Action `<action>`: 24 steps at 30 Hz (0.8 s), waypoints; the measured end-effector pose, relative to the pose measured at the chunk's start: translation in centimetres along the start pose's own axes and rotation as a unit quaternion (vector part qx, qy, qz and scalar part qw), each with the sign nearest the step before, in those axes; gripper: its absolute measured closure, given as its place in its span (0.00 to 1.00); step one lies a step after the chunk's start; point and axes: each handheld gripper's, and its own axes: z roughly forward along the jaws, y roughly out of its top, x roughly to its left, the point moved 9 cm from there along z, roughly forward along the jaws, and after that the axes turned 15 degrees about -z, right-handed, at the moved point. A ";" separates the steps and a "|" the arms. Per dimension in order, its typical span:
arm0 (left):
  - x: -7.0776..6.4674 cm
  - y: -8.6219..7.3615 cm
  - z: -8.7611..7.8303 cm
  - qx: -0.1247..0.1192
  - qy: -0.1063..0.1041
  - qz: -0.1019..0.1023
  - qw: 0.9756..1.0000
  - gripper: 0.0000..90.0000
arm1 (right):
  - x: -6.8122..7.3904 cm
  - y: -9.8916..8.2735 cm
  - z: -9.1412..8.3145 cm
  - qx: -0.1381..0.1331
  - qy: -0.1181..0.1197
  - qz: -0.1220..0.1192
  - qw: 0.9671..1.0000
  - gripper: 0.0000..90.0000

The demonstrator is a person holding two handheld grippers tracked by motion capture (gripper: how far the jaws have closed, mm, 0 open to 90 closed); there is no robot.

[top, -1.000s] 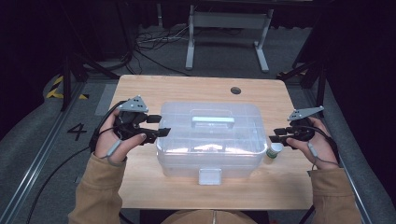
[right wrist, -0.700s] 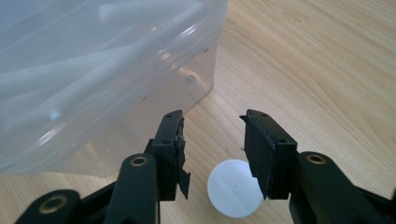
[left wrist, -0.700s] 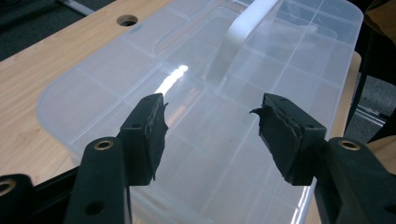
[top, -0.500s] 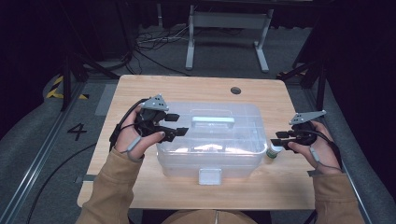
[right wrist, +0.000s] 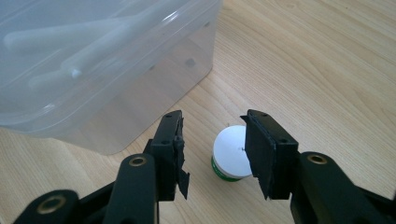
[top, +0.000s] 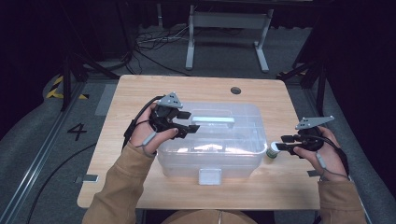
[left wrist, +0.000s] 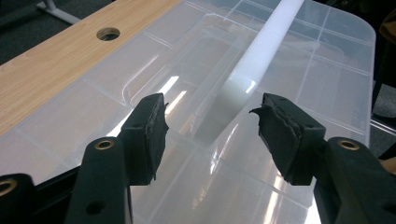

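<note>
A clear plastic storage box [top: 219,149] with its lid on stands in the middle of the wooden table [top: 140,93]. A white handle [top: 212,120] lies along the lid's top. My left gripper [top: 192,121] hovers open over the lid's left part. In the left gripper view the handle's [left wrist: 261,51] near end sits between the spread jaws of that gripper [left wrist: 210,121]. A small white-capped jar [top: 272,151] with a green base stands on the table against the box's right side. My right gripper [top: 279,143] is open just above it, and the jar [right wrist: 231,154] shows between its jaws [right wrist: 212,140].
A white latch [top: 209,176] sits on the box's front wall. A round cable hole [top: 236,90] lies at the table's back right. White objects show dimly inside the box [right wrist: 93,60]. A metal stand [top: 224,28] and cables are on the floor behind the table.
My left gripper has moved right, from beside the box's left end to over the lid near the handle. The right gripper has barely moved by the jar.
</note>
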 end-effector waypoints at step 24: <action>-0.4 0.9 0.5 0.031 0.032 0.007 0.999 0.84 | 2.3 0.8 -1.8 -0.021 0.031 0.007 0.999 0.86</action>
